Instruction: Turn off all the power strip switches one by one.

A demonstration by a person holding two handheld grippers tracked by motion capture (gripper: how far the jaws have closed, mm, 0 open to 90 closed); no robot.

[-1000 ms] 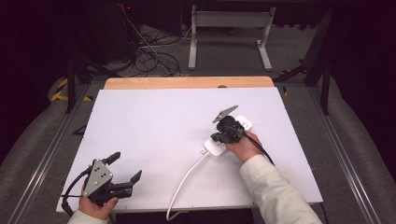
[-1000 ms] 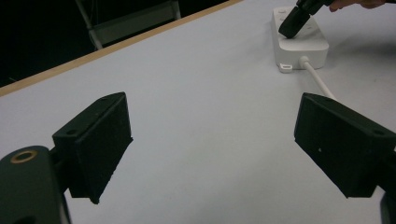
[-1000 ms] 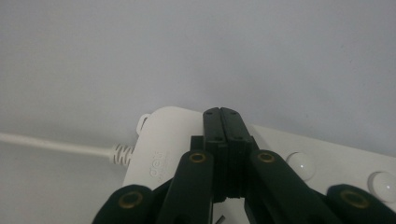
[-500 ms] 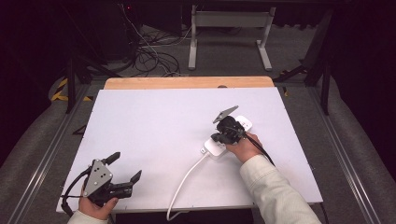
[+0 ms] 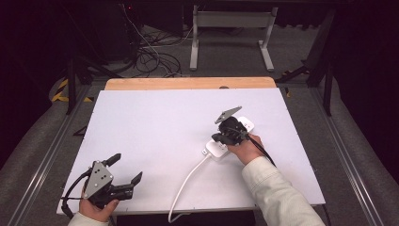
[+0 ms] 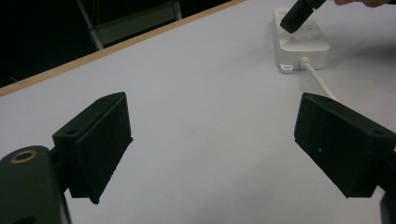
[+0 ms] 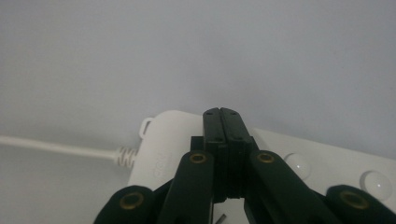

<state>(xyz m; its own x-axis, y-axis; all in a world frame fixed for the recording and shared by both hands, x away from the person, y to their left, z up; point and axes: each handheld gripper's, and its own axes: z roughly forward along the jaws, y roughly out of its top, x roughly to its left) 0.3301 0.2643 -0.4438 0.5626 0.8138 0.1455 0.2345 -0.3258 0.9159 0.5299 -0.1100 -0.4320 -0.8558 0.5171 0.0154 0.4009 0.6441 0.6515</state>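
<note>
White table (image 5: 155, 122): wide bare area centre and left, wood strip along far edge. White power strip (image 5: 229, 139) sits right of centre, cord (image 5: 184, 183) running off near edge. Right gripper (image 5: 227, 133): jaws pressed together, nothing between, tips down on strip near cord end. Left gripper (image 5: 126, 170) at near-left corner: jaws spread wide, empty, above bare table.

a white power strip (image 5: 229, 138) is lying flat on the surface's right half, its white cord (image 5: 186, 182) trailing toward the near edge.
</note>
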